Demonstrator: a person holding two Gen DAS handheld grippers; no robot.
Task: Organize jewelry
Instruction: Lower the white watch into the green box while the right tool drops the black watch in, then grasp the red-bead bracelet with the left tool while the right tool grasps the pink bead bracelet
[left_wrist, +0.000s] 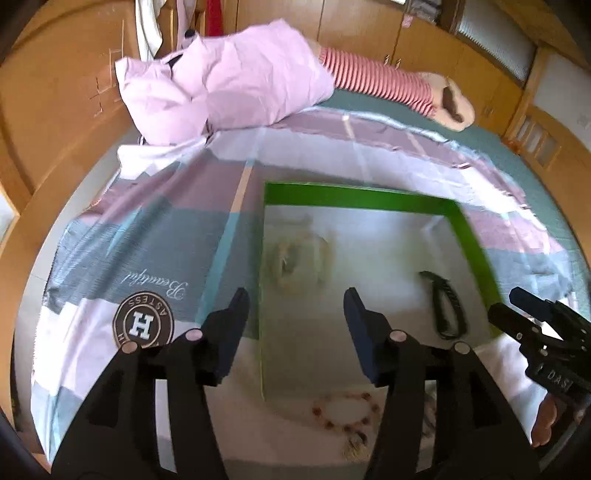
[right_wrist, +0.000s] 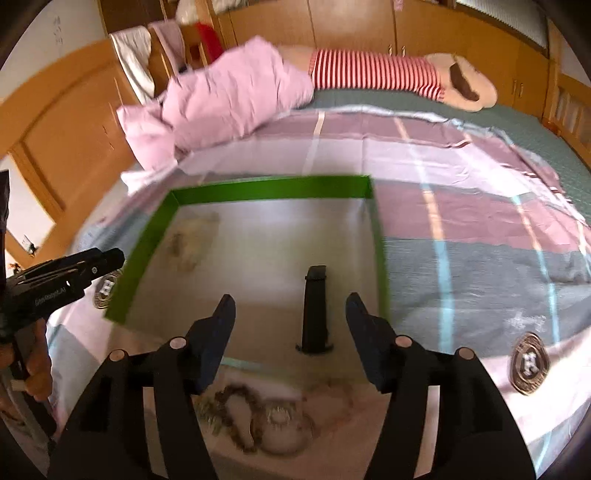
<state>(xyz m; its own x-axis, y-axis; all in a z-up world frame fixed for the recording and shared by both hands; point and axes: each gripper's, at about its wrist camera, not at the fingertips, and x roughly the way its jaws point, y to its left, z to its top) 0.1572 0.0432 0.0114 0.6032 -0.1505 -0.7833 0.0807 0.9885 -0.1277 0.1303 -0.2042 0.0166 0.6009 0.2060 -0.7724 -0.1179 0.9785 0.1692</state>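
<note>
A shallow green-rimmed box (left_wrist: 369, 195) (right_wrist: 273, 190) with a pale floor lies on the bedspread. Inside are a blurred pale item (left_wrist: 295, 254) (right_wrist: 192, 240) and a black comb-like piece (left_wrist: 448, 310) (right_wrist: 314, 310). In front of the box lie loose beaded bracelets (left_wrist: 347, 410) (right_wrist: 240, 413) and a ring-shaped piece (right_wrist: 282, 432). My left gripper (left_wrist: 295, 306) is open and empty over the box's near left edge. My right gripper (right_wrist: 291, 314) is open and empty, the black piece between its fingers but farther off. Each gripper shows in the other's view: the right (left_wrist: 532, 321), the left (right_wrist: 74, 269).
The patchwork bedspread (left_wrist: 155, 236) (right_wrist: 480, 229) covers a green mattress (right_wrist: 535, 129). A pink pillow (left_wrist: 229, 81) (right_wrist: 229, 92) and a striped plush toy (left_wrist: 388, 81) (right_wrist: 388, 74) lie at the far side. Wooden cabinets (right_wrist: 351, 22) stand behind.
</note>
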